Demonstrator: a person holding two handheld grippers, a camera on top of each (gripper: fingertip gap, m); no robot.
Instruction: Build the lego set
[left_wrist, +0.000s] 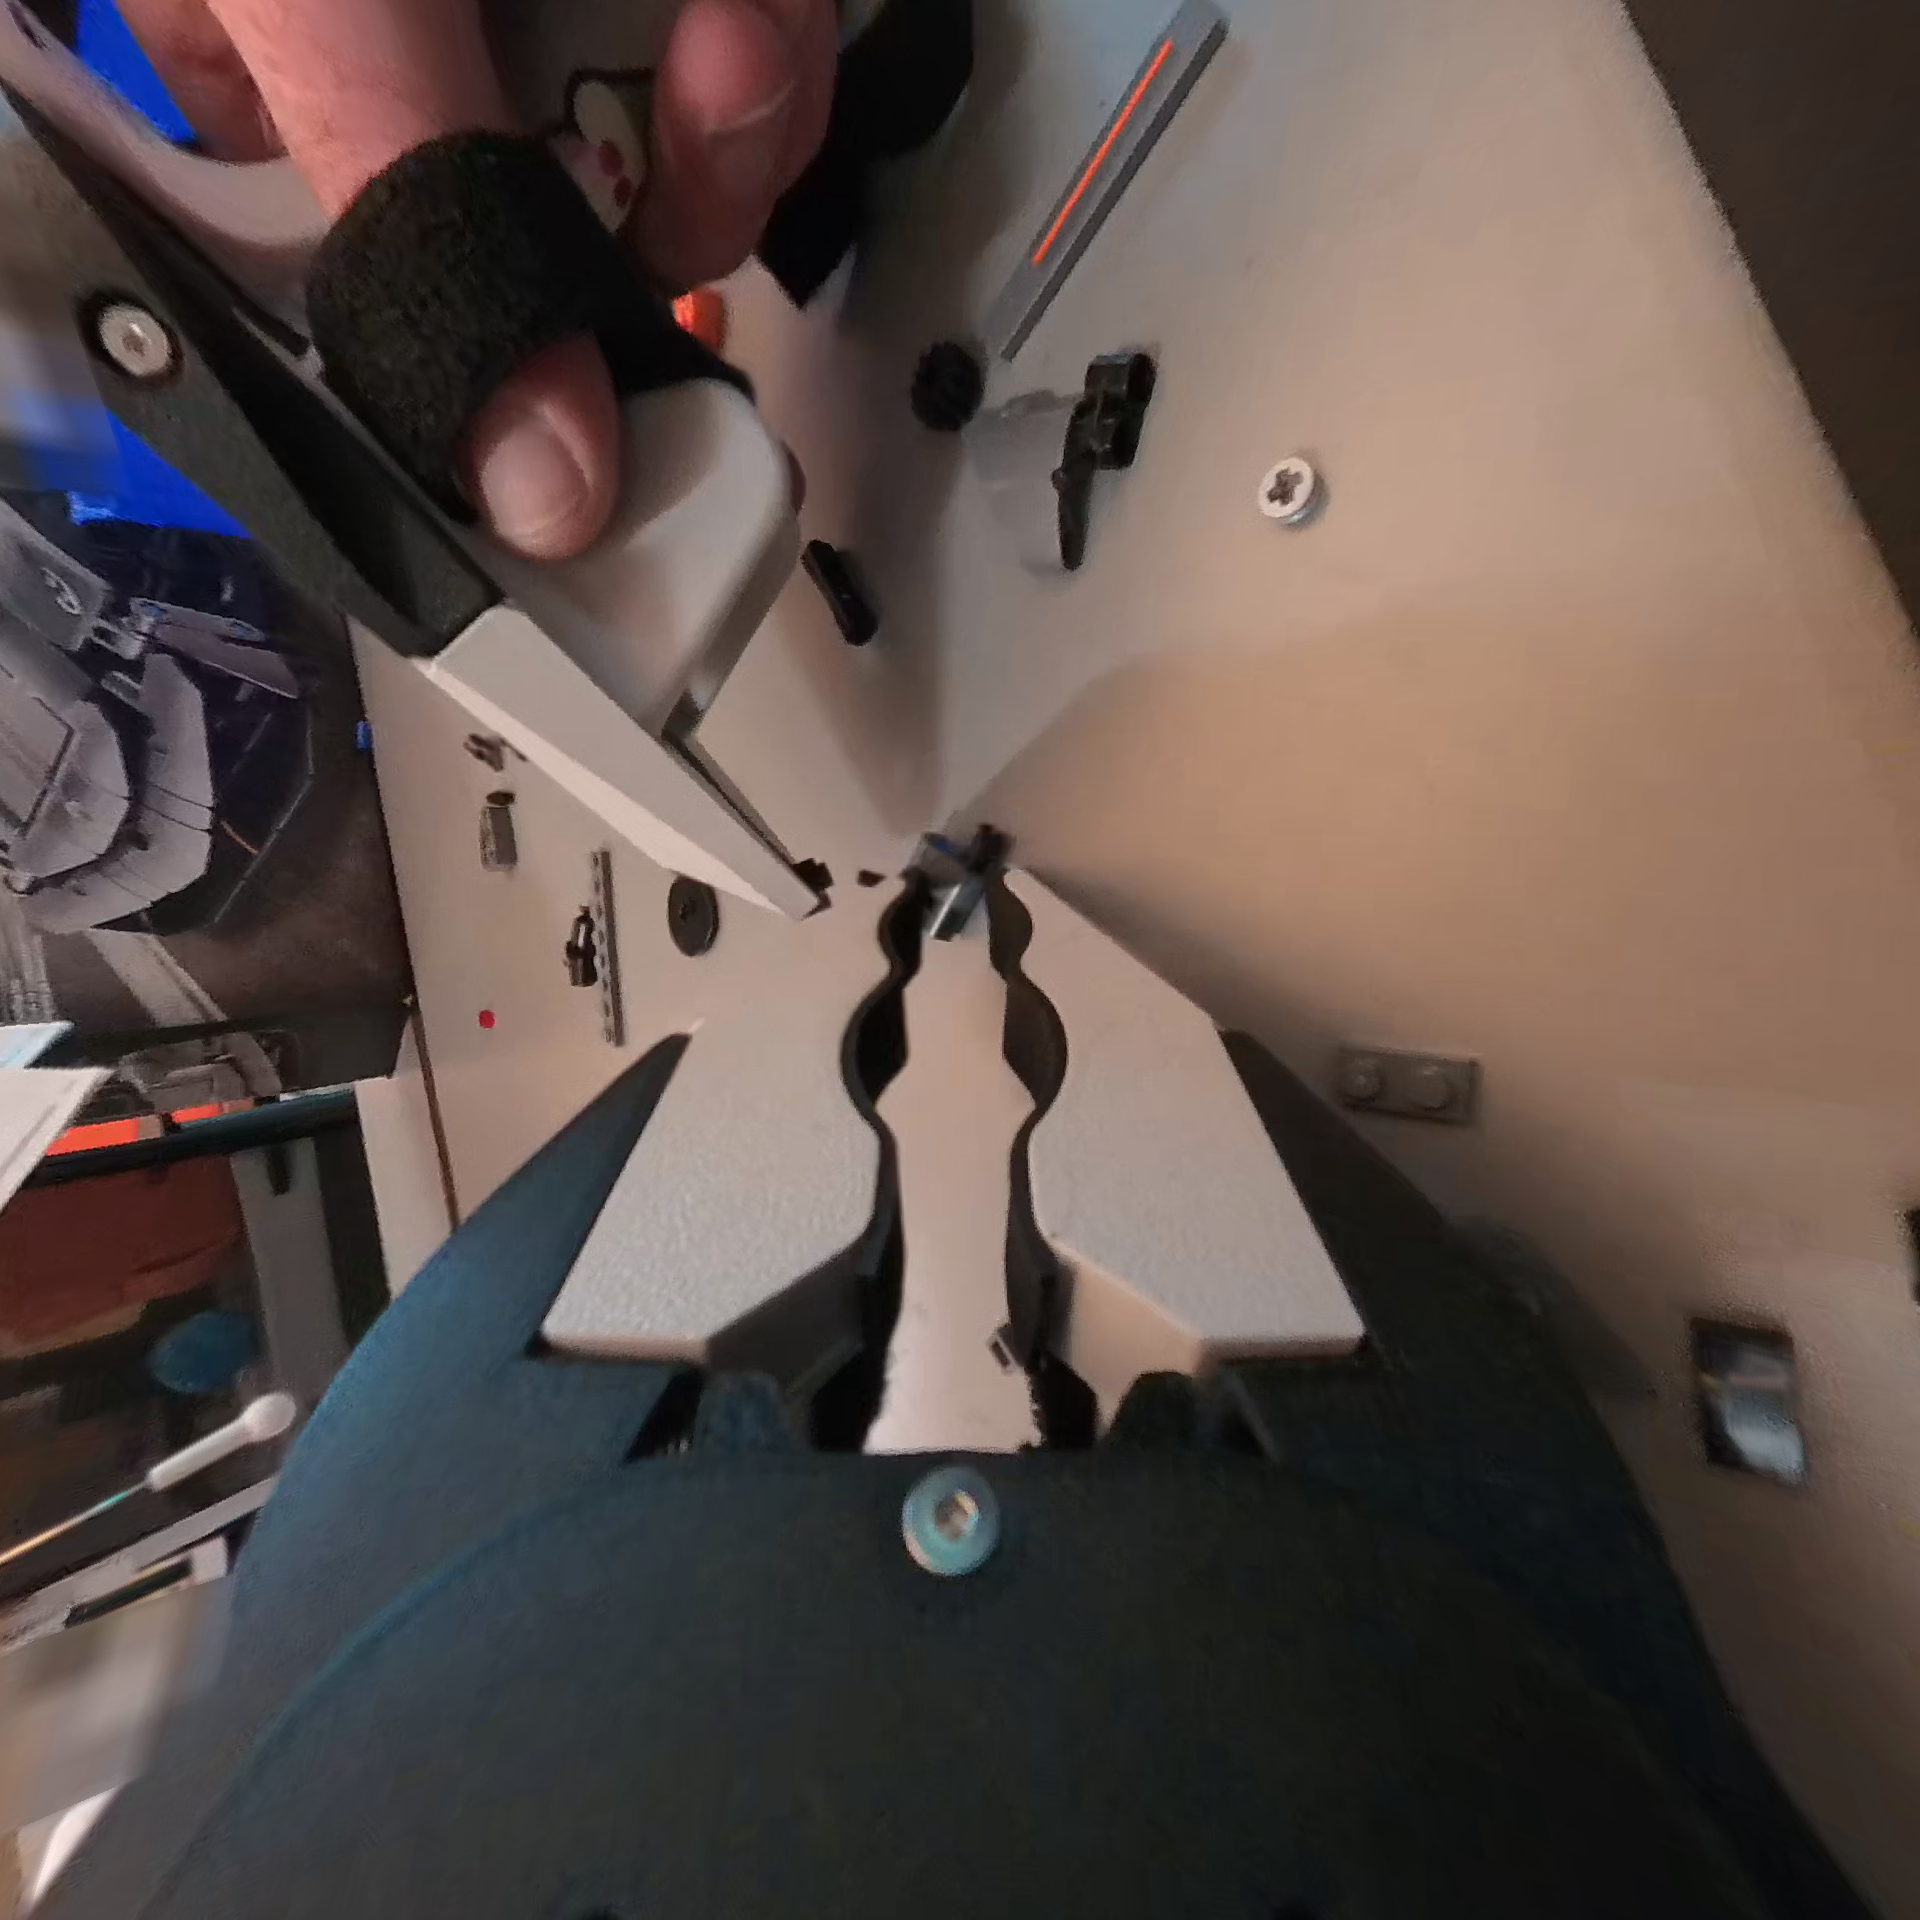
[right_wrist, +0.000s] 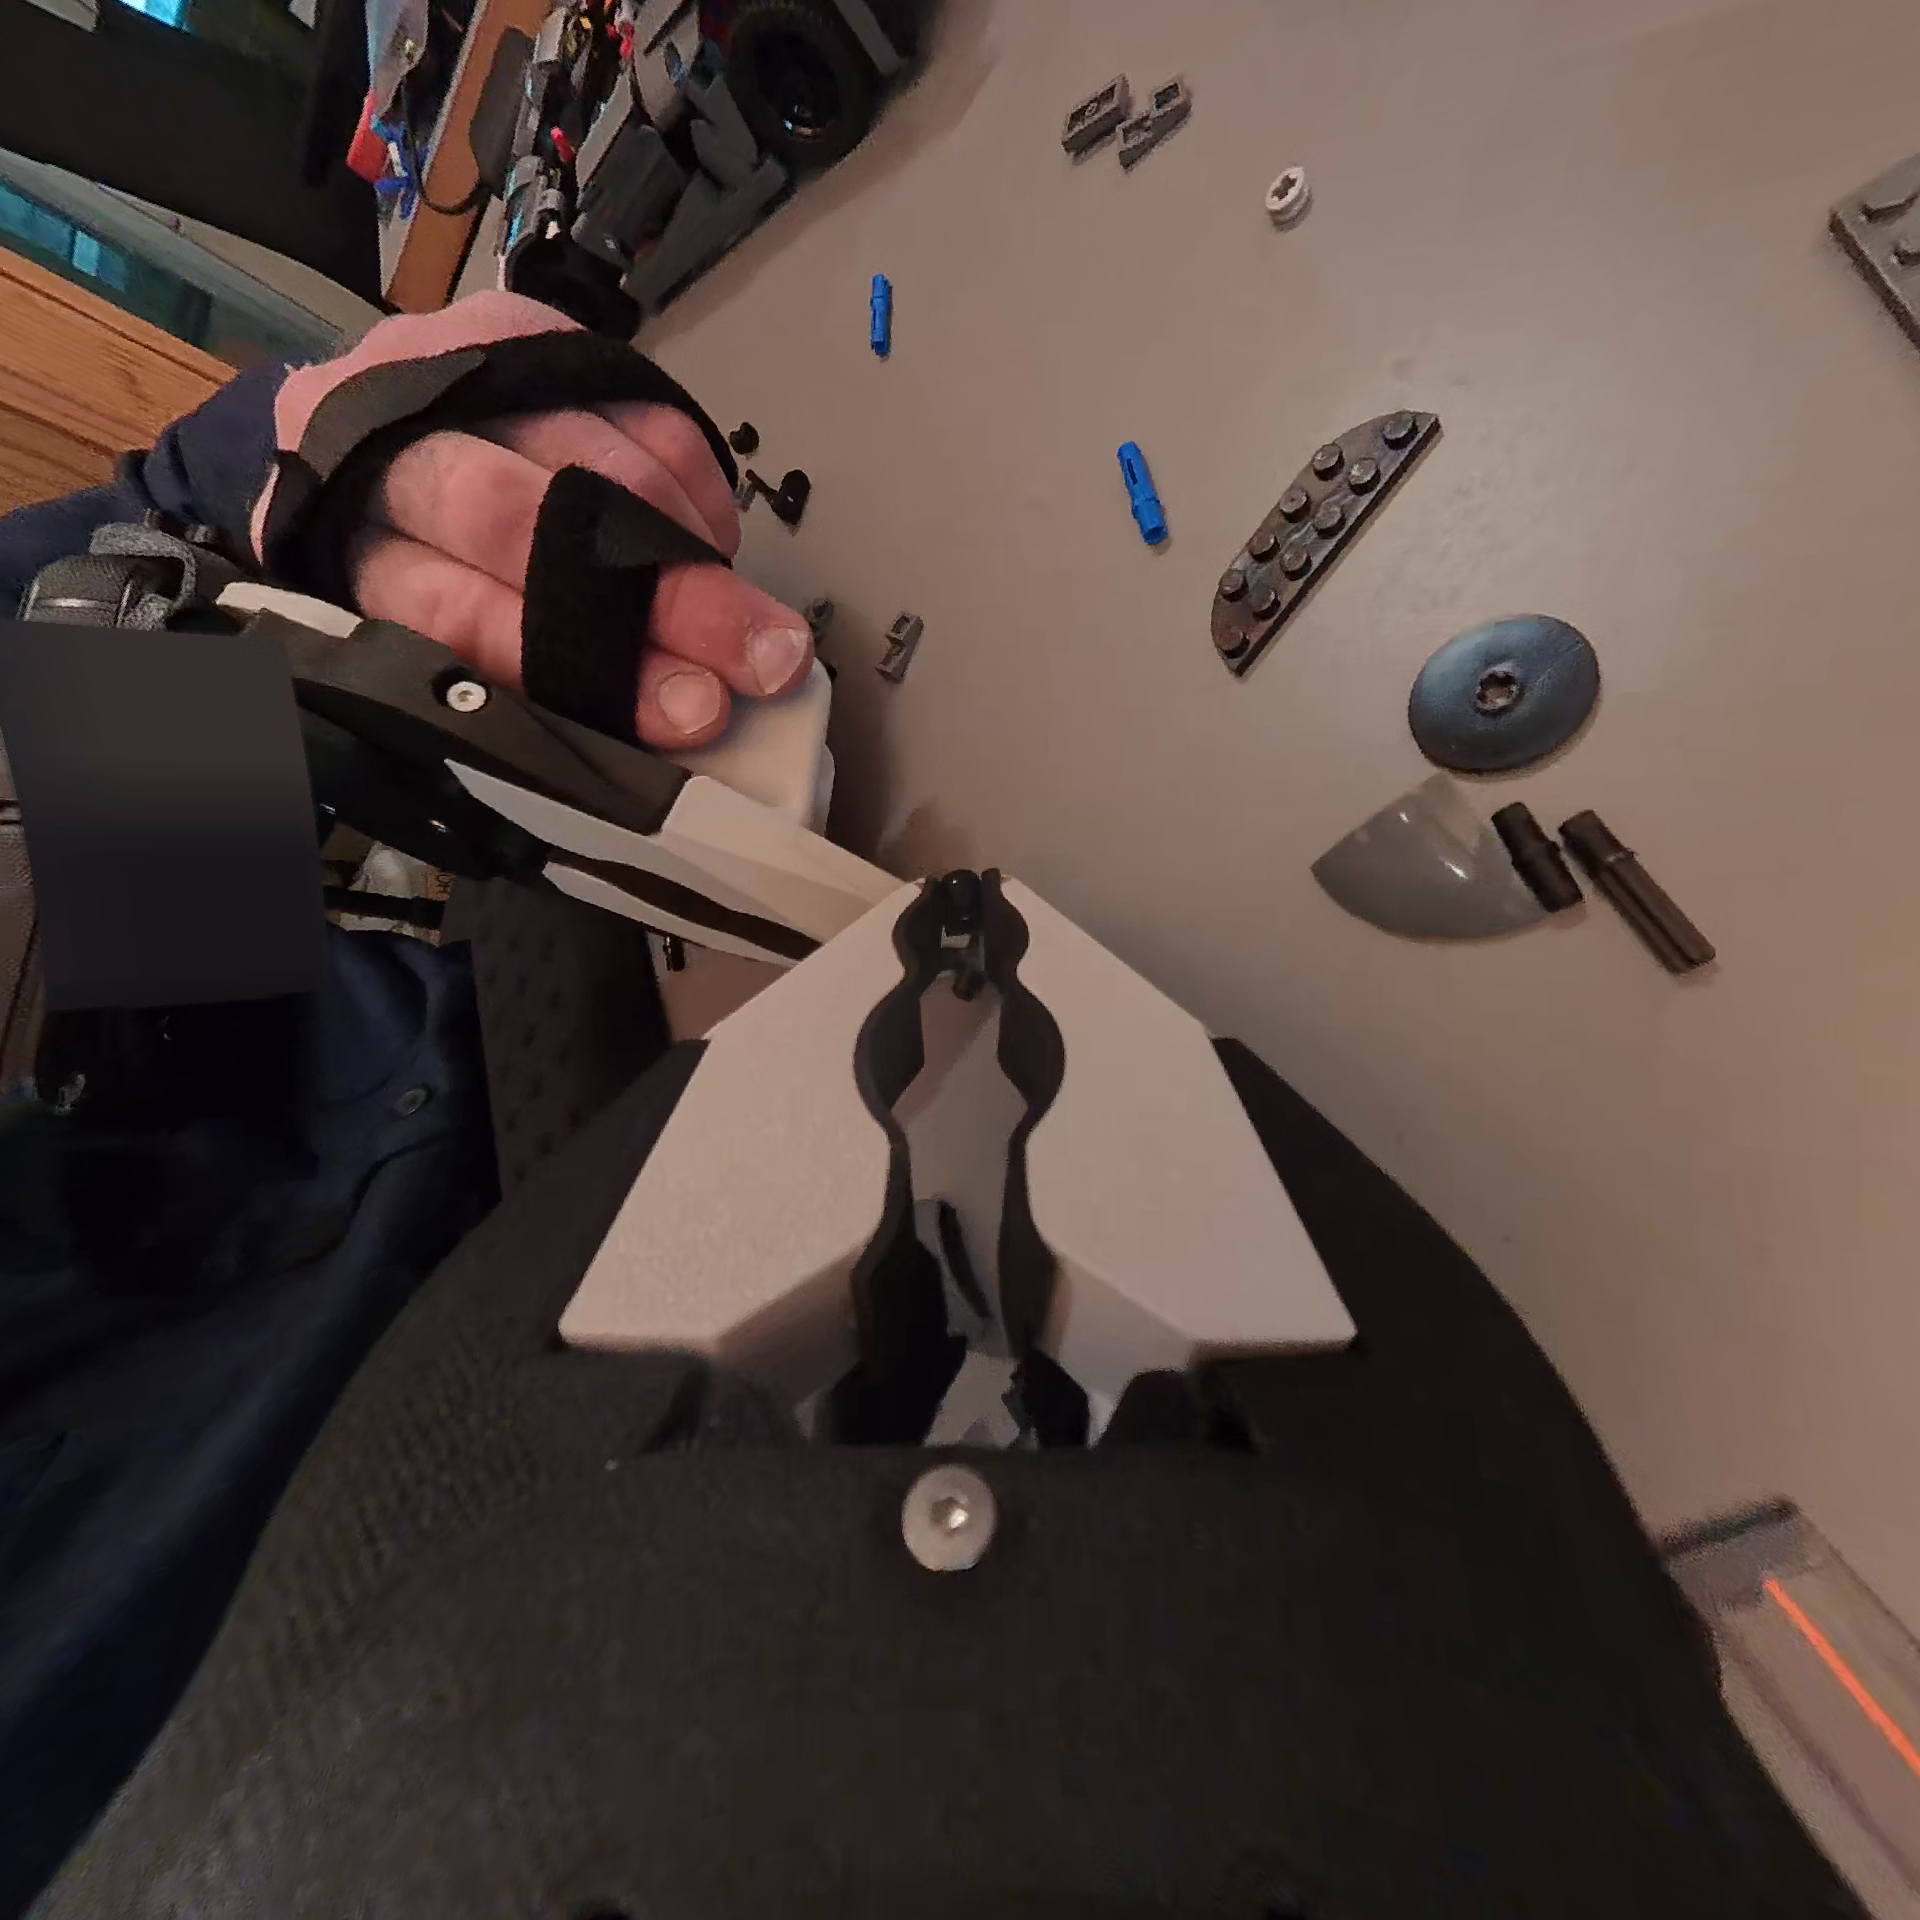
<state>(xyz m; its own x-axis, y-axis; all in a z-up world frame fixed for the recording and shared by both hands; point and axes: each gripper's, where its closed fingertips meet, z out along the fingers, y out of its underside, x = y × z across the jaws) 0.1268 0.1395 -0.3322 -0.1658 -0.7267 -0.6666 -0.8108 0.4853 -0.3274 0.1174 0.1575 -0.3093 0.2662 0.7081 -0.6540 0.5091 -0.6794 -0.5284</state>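
The left gripper (left_wrist: 954, 894) has its white fingers drawn in on a small grey-and-blue lego piece (left_wrist: 951, 896), pinching it right at the tips; the piece is blurred, so its exact shape is hard to make out. The right gripper (right_wrist: 961, 914) pinches a small black lego pin with a rounded head (right_wrist: 958, 909) between its own white fingertips, the jaws nearly together around it. In the left wrist view the right gripper comes in from the upper left, its tips just beside the grey-and-blue piece, with a tiny dark speck (left_wrist: 868, 878) in the gap between the two tools. In the right wrist view the left gripper reaches in from the left, its tips partly hidden behind the right one's fingers, so contact between the two pieces cannot be judged.

A hand (right_wrist: 540, 540) strapped with black fabric bands grips the left tool.

Loose parts lie scattered on the pale grey tabletop (right_wrist: 1455, 1143): two blue lego pins (right_wrist: 1141, 491), a dark half-round studded plate (right_wrist: 1320, 535), a dark blue dish-shaped disc (right_wrist: 1503, 691), a light grey quarter-dome piece (right_wrist: 1429, 862) with two black axle pins (right_wrist: 1631, 888) just beside it, and a long grey strip with an orange line (left_wrist: 1107, 171). A partly built grey and black lego model (right_wrist: 665, 156) stands at the far edge of the table.
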